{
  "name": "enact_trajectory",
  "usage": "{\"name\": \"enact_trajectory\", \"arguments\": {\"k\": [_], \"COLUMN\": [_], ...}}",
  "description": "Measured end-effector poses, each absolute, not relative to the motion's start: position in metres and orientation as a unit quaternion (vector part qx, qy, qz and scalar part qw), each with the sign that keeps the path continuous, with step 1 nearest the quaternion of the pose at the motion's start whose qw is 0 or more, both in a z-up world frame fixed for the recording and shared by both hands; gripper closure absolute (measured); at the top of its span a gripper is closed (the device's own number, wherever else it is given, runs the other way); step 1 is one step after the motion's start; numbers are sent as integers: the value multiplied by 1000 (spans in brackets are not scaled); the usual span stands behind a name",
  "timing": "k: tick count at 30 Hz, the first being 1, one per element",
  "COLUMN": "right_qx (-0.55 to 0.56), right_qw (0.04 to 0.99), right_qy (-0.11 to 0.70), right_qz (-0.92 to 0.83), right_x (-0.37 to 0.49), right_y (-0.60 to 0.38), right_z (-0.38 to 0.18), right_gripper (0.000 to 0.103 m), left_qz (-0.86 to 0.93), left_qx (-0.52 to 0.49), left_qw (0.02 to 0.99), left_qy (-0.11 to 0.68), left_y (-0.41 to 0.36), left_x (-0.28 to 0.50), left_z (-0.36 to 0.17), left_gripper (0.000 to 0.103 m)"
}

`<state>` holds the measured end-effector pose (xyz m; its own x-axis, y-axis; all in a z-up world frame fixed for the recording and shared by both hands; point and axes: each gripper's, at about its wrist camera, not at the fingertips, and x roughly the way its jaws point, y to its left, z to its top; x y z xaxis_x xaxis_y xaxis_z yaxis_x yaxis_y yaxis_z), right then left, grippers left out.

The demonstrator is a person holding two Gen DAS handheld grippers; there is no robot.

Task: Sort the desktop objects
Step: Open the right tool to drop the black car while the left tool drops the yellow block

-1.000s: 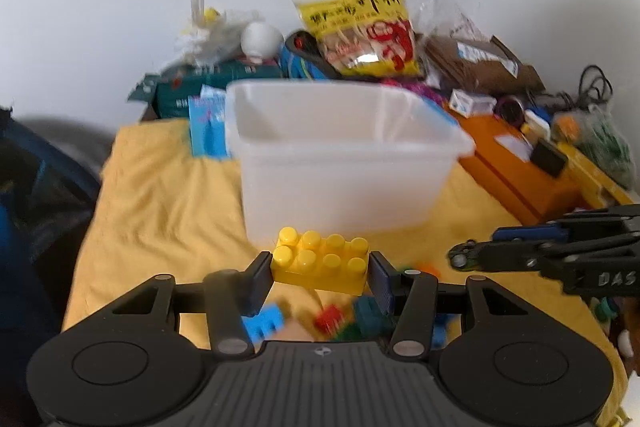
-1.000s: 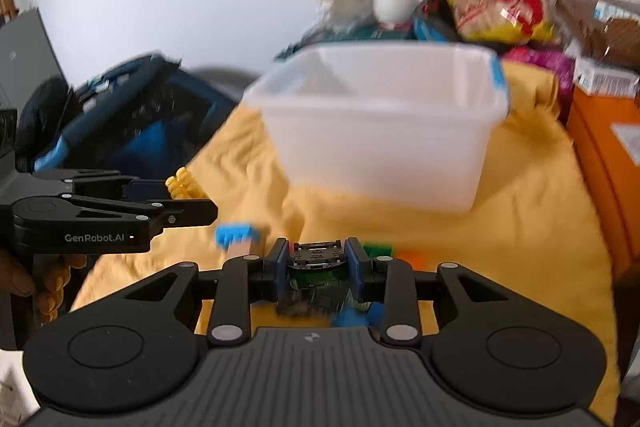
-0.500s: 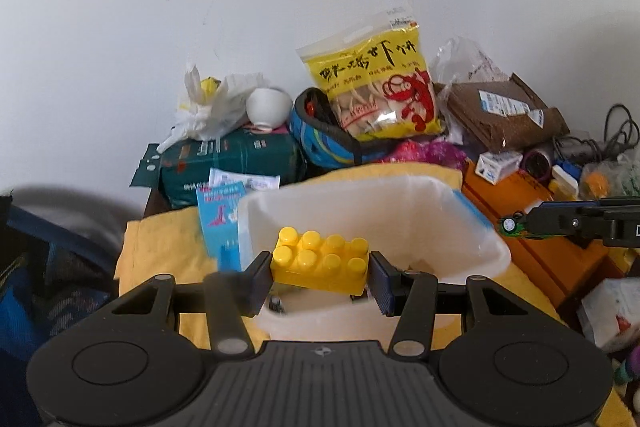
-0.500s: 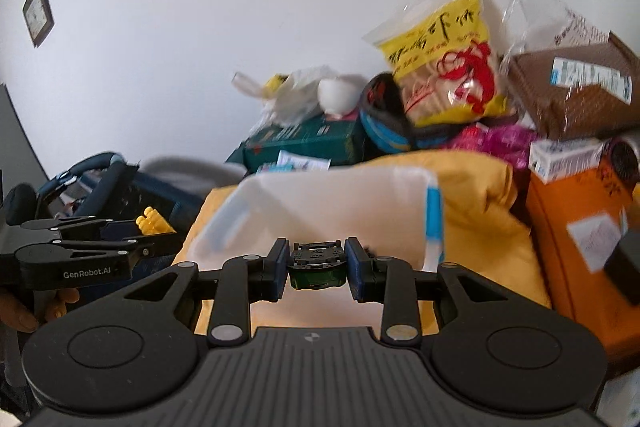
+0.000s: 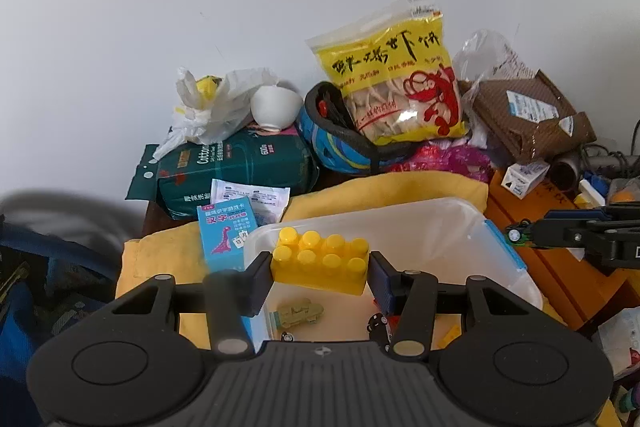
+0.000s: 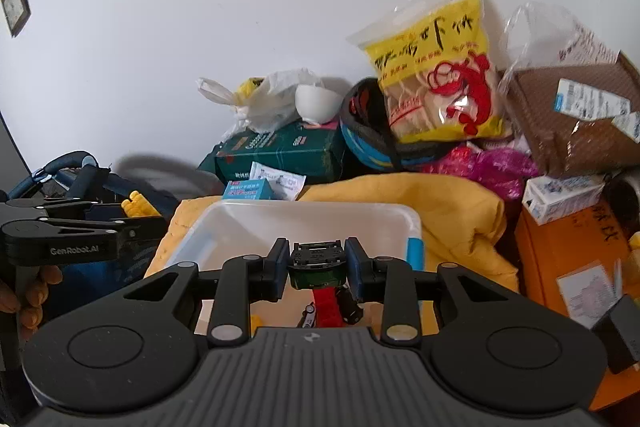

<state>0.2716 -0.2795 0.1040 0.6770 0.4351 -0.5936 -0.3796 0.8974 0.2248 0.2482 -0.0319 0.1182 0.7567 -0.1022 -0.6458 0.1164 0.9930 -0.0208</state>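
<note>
My left gripper (image 5: 320, 267) is shut on a yellow building brick (image 5: 320, 261) and holds it above the near left part of the translucent white bin (image 5: 460, 215). The brick also shows in the right wrist view (image 6: 138, 205). My right gripper (image 6: 318, 263) is shut on a small green toy car (image 6: 318, 265), underside up, above the bin (image 6: 312, 207). The car also shows in the left wrist view (image 5: 518, 235). In the bin lie a tan toy car (image 5: 298, 311), a red piece (image 6: 328, 307) and small toys.
The bin stands on a yellow cloth (image 5: 160, 259). Behind it are a blue card box (image 5: 226, 237), a green tissue pack (image 5: 240, 163), a yellow snack bag (image 5: 396, 79), a white bowl (image 5: 276, 105) and a brown parcel (image 5: 528, 119). An orange box (image 6: 572, 267) is at the right.
Both grippers rose from the toy pile on the cloth and moved forward over the bin, each still holding its object. The bin's inside is now in view below them.
</note>
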Motion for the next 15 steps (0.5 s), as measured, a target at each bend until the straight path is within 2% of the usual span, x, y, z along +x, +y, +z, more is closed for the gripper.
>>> {"name": "enact_trajectory", "arguments": {"k": [15], "right_qx": [0], "right_qw": [885], "right_qy": [410], "right_qz": [221], "right_x": [323], "right_y": [-246], "right_z": [79], "right_gripper": [70], "left_qz": [-67], "left_qx": [13], "left_qw": [907], "left_qy": [416], "left_y": [-51], "left_x": [299], "left_z": [93], "left_gripper": [49]}}
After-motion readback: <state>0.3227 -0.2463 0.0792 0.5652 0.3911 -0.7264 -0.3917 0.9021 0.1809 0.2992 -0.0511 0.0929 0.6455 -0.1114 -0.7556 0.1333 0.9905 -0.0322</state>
